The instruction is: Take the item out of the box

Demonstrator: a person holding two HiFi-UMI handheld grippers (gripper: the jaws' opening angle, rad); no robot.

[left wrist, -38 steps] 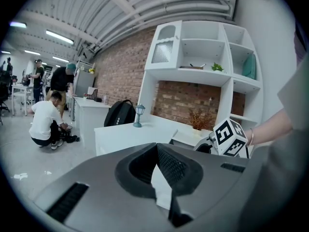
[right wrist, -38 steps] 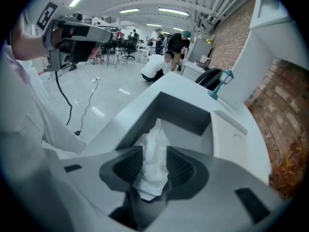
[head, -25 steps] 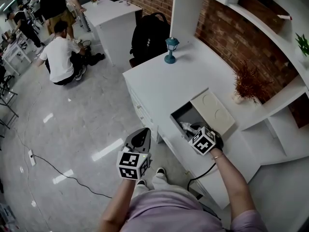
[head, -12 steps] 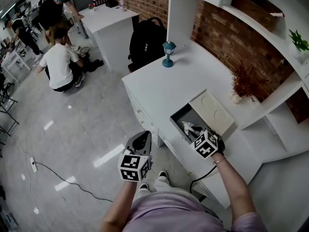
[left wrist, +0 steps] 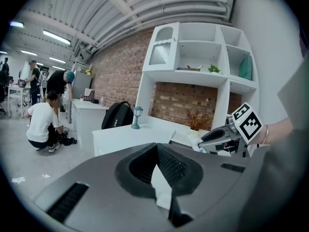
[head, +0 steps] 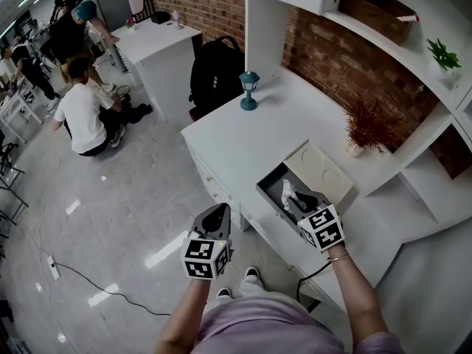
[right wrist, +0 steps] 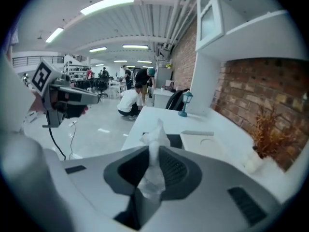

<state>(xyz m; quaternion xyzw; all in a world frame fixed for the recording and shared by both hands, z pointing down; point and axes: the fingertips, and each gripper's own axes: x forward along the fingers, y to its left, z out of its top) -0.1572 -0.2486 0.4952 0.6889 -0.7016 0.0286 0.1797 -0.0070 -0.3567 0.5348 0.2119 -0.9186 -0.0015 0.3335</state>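
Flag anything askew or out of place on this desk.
The beige lid is off the dark box, lying beside it. The right gripper pinches a crumpled white item above the box. Nothing else stands out.

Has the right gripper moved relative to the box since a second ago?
Yes. The right gripper, shut on the item, has drawn back from the box toward the person.

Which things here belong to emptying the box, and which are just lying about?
Job: crumpled white item; right claw, shut on it; dark box; beige lid.
Lying about: teal lantern; dried plant; black backpack.
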